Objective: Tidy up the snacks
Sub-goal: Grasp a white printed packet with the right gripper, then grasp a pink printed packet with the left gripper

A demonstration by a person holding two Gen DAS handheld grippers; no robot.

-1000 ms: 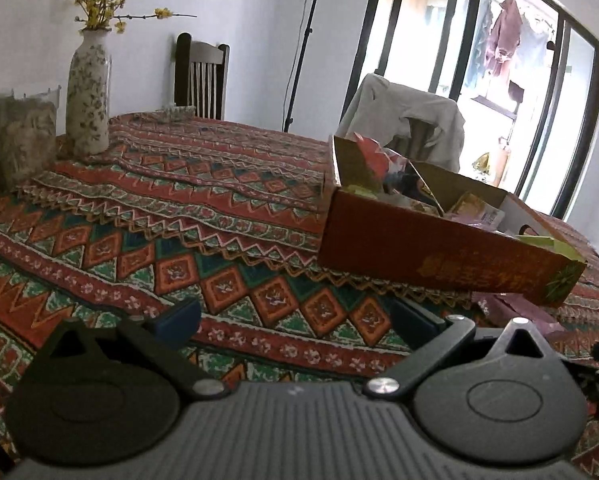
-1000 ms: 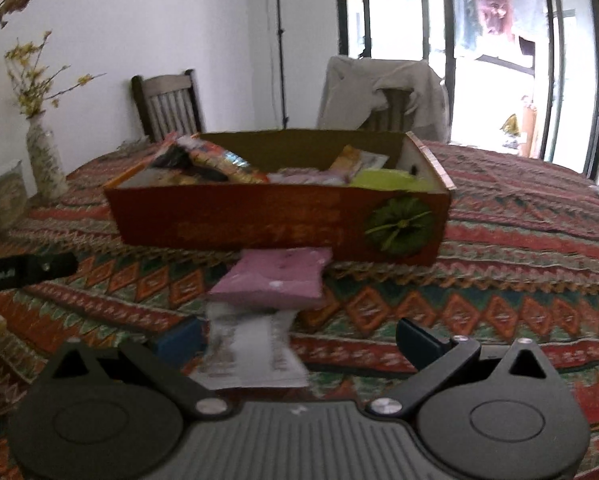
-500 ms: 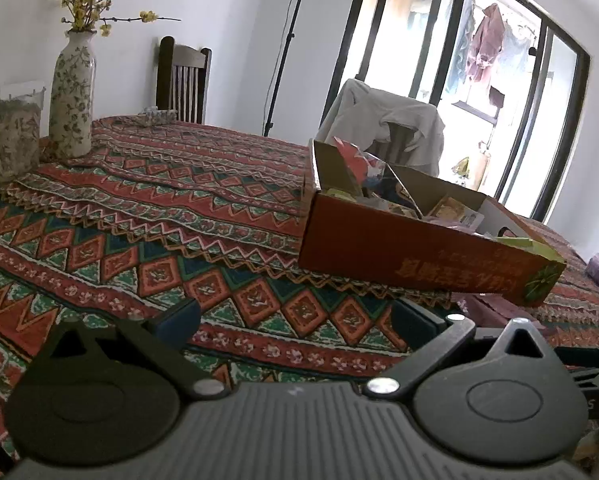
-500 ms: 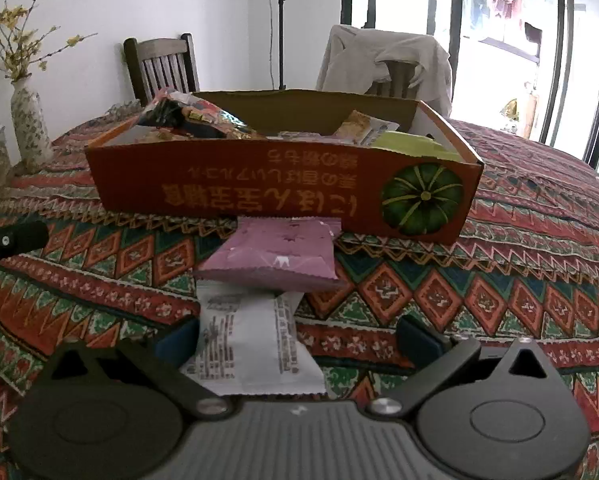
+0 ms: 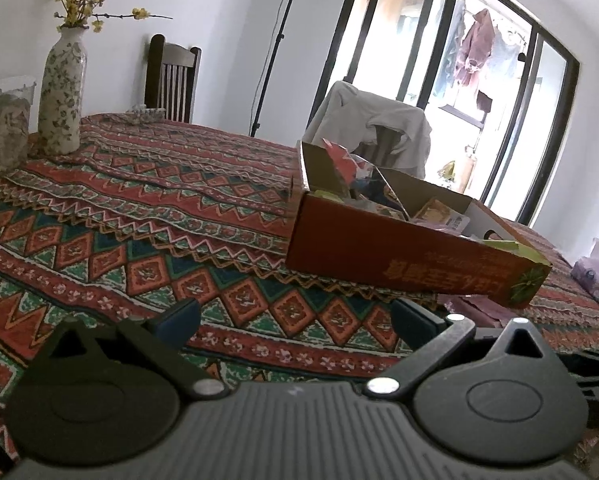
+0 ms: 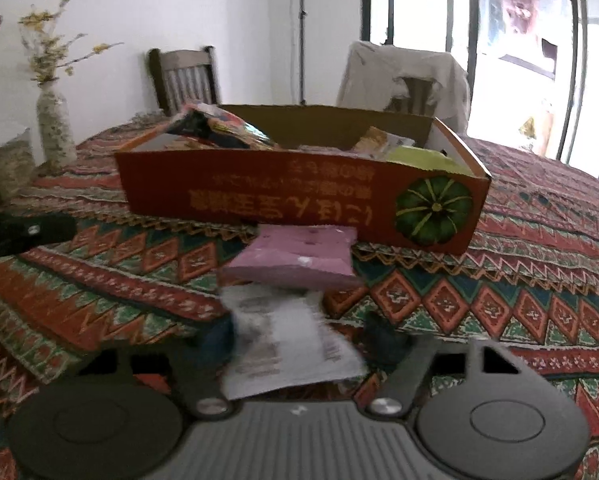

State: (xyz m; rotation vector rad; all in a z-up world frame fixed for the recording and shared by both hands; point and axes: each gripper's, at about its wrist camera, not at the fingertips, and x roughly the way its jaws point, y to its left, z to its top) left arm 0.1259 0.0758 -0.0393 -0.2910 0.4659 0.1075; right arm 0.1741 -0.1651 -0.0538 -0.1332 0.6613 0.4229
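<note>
An orange cardboard box (image 6: 299, 200) with a pumpkin picture holds several snack packets; it also shows in the left wrist view (image 5: 399, 256). A pink snack packet (image 6: 295, 256) lies on the cloth in front of it. My right gripper (image 6: 299, 336) is shut on a white snack packet (image 6: 283, 344), which lies between its fingers just before the pink one. My left gripper (image 5: 295, 316) is open and empty over the patterned tablecloth, left of the box.
A flowered vase (image 5: 61, 92) and a clear container (image 5: 1, 128) stand at the table's far left. Two chairs (image 5: 171, 80) stand behind the table, one draped with a white cloth (image 5: 371, 128). A purple packet (image 5: 593, 276) lies at the far right.
My right gripper's fingers have closed in on the white packet, and the view has shifted a little. My left gripper stays open and has turned slightly.
</note>
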